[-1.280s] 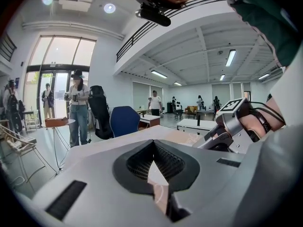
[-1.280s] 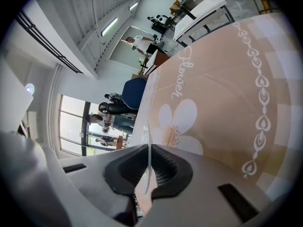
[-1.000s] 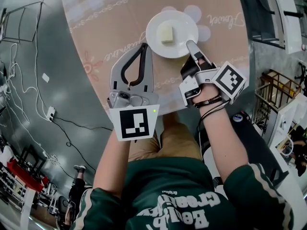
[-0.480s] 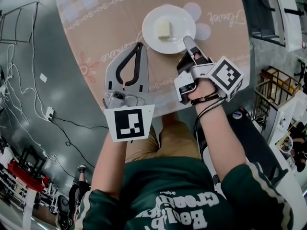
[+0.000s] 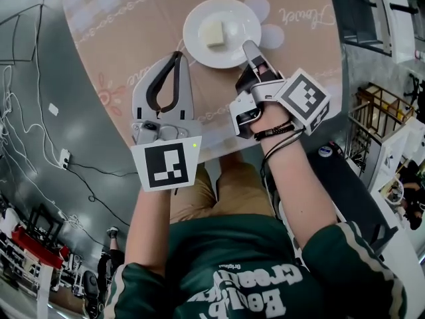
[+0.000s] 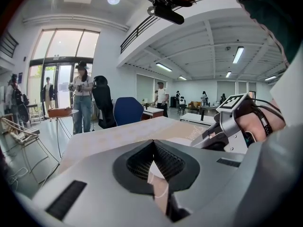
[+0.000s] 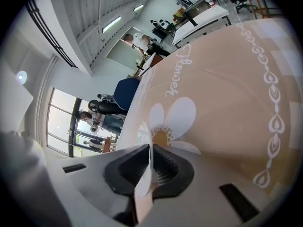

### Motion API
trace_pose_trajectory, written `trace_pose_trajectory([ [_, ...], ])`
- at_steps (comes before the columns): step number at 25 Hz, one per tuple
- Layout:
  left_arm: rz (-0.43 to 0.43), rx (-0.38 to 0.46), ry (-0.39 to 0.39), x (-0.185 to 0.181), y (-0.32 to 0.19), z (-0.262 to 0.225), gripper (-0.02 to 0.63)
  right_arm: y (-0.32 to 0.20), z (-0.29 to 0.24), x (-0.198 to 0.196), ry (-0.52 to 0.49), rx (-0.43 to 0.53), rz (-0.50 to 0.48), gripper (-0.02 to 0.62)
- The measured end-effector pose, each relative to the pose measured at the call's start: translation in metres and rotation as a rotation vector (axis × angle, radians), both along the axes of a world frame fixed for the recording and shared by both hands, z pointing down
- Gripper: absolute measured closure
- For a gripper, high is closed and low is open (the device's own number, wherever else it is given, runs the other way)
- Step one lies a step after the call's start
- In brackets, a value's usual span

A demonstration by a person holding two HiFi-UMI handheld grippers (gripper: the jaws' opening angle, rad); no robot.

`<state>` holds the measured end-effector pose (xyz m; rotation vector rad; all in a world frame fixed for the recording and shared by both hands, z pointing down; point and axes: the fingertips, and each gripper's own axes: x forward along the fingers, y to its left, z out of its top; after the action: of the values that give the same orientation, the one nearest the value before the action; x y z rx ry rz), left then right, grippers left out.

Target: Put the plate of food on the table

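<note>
A white plate (image 5: 232, 12) with a pale yellow block of food (image 5: 214, 34) is over the beige patterned tablecloth (image 5: 133, 32), beside its printed flower. My right gripper (image 5: 248, 44) is shut on the plate's near right rim; in the right gripper view that rim (image 7: 143, 136) runs edge-on between the jaws (image 7: 149, 167). My left gripper (image 5: 177, 54) is shut with its tips touching, a little off the plate's near left rim and holding nothing. In the left gripper view (image 6: 153, 143) only cloth and a white sliver show through the gap. I cannot tell if the plate rests on the cloth.
The table's near edge (image 5: 199, 148) runs just in front of the person's knees. Grey floor with cables (image 5: 40, 111) lies to the left, and a chair and shelving (image 5: 378, 125) stand to the right. People (image 6: 81, 96) stand far across the room.
The plate and both grippers have shifted left and farther over the table. The left gripper's tips now sit a bit farther from the plate's rim.
</note>
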<state>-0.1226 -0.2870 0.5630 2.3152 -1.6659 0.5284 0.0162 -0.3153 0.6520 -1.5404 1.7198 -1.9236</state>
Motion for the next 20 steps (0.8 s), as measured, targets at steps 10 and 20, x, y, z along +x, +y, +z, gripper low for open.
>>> trace_pose_trajectory([
  [10, 0.011, -0.006, -0.017, 0.002, -0.003, 0.005, 0.597, -0.003, 0.011, -0.004, 0.121, 0.022, -0.100, 0.560],
  [20, 0.040, -0.017, -0.021, 0.012, 0.001, 0.014, 0.597, 0.003, 0.021, -0.010, 0.167, 0.036, -0.216, 0.543],
])
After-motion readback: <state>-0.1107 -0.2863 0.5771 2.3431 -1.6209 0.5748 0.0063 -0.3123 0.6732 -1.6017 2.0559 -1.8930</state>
